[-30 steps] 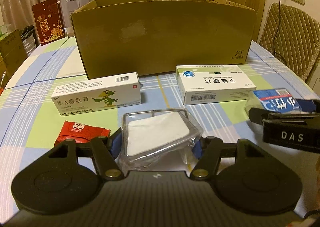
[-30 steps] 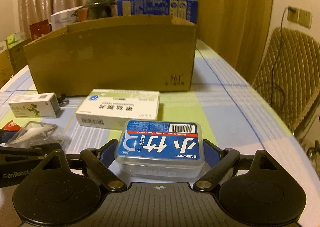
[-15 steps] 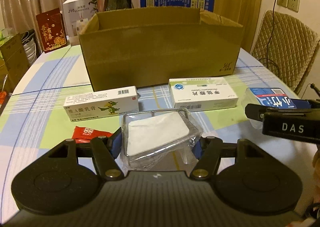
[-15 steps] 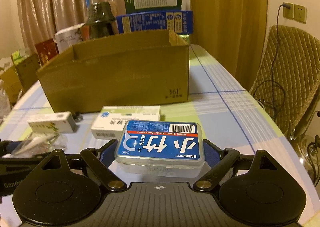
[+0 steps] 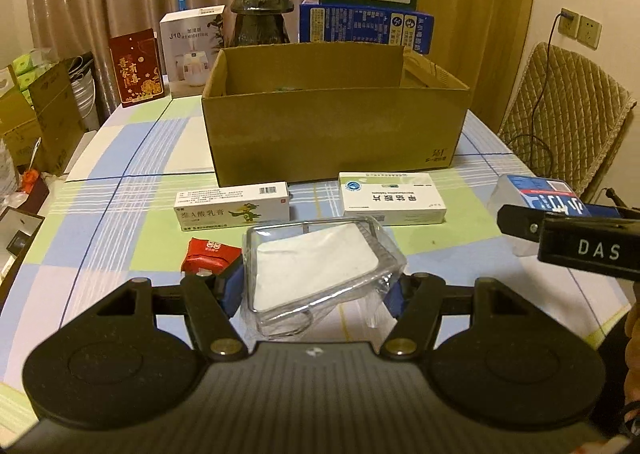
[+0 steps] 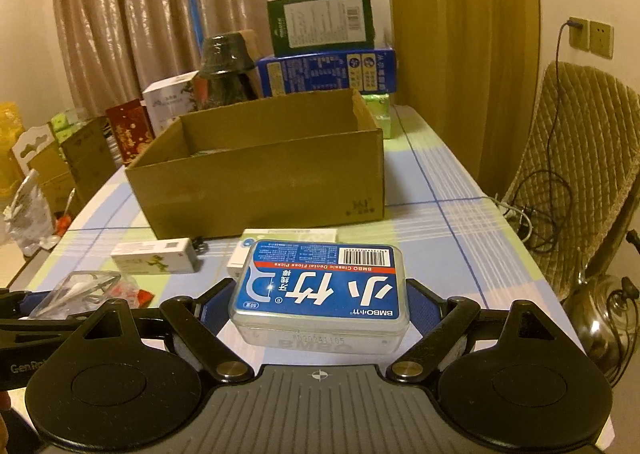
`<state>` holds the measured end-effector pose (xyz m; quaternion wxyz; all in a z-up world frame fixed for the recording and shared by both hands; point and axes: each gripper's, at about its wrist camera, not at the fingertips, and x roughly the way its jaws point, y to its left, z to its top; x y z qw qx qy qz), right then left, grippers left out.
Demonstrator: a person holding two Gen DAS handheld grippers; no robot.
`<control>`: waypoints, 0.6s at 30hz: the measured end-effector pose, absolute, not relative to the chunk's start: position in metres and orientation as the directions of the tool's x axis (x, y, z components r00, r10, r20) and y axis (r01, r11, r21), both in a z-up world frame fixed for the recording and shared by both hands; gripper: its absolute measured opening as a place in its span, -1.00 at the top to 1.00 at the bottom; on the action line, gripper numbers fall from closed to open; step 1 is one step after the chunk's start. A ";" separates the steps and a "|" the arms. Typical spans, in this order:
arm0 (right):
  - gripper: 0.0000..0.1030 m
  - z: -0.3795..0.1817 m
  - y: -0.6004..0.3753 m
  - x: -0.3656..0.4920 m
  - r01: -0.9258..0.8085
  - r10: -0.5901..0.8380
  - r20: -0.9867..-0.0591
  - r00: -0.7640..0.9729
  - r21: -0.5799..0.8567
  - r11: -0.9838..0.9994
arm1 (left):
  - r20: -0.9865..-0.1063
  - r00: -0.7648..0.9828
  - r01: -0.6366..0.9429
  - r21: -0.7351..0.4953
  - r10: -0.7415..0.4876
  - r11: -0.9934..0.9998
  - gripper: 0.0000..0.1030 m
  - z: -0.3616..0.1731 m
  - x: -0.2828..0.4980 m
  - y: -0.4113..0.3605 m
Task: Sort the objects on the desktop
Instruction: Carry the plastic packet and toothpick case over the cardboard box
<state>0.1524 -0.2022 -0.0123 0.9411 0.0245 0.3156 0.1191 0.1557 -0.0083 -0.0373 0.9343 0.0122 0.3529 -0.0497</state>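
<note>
Both grippers have been raised since the earlier frames, so that the open top of the cardboard box (image 5: 336, 110) can now be looked into, where before only its front wall was seen. The left gripper (image 5: 316, 286) is pinched on a clear plastic case (image 5: 316, 266) with a white pad inside, held tilted between the blue pads. The right gripper (image 6: 320, 310) is clamped across the wide sides of a blue-labelled floss pick box (image 6: 320, 286), kept level with its label up. Each item is carried clear of the checked tablecloth (image 5: 120, 194), apparently so that it can be passed over the box's front wall and dropped in.

Left on the table, just in front of the box, are a long white ointment carton (image 5: 232, 206) and a white medicine carton (image 5: 392, 198); a small red packet (image 5: 208, 254) lies nearer the left gripper. These are judged to be still unsorted. Something dark is glimpsed inside the box, but it cannot be made out.
</note>
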 end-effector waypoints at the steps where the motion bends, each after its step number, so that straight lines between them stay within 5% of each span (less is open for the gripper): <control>1: -0.65 -0.011 -0.202 0.151 -0.212 0.244 -0.589 0.771 0.125 0.969 | -0.659 0.748 0.103 -0.012 -0.085 0.995 -0.19 -0.035 0.153 -0.009; 18: -0.65 0.008 -0.186 0.146 -0.273 0.294 -0.602 0.742 0.129 0.953 | -0.647 0.758 0.094 -0.015 -0.081 0.995 -0.19 -0.016 0.138 -0.005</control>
